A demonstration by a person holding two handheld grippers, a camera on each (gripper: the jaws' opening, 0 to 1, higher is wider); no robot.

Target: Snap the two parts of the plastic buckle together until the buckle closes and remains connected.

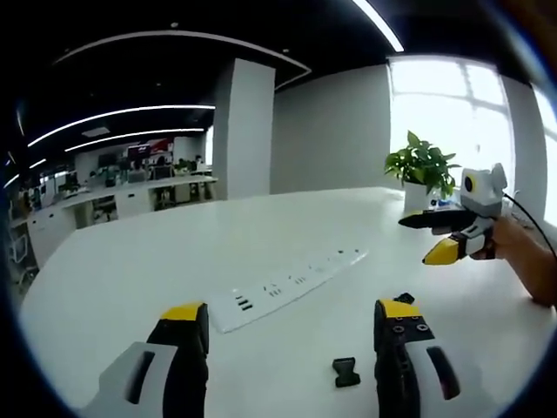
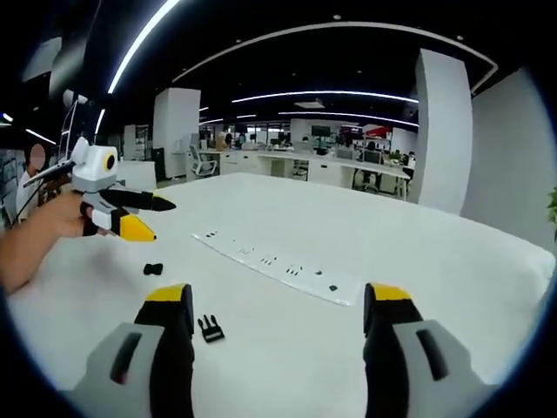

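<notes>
The buckle lies in two separate black parts on the white table (image 1: pixel 130 261). One small part (image 1: pixel 346 373) rests just inside my left gripper's right jaw and shows as the socket part (image 2: pixel 153 268) in the right gripper view. The pronged part (image 2: pixel 210 328) lies beside my right gripper's left jaw. My left gripper (image 1: pixel 291 313) is open with nothing between its jaws, and it appears held in a hand, left gripper (image 2: pixel 163 221), above the socket part. My right gripper (image 2: pixel 278 296) is open and empty too, seen as the right gripper (image 1: pixel 414 240) at the right.
A long white socket panel (image 1: pixel 287 283) is set flat in the table, also seen as the panel (image 2: pixel 278 261) beyond the parts. A potted plant (image 1: pixel 422 170) stands at the table's far edge by the window. Desks and chairs stand behind.
</notes>
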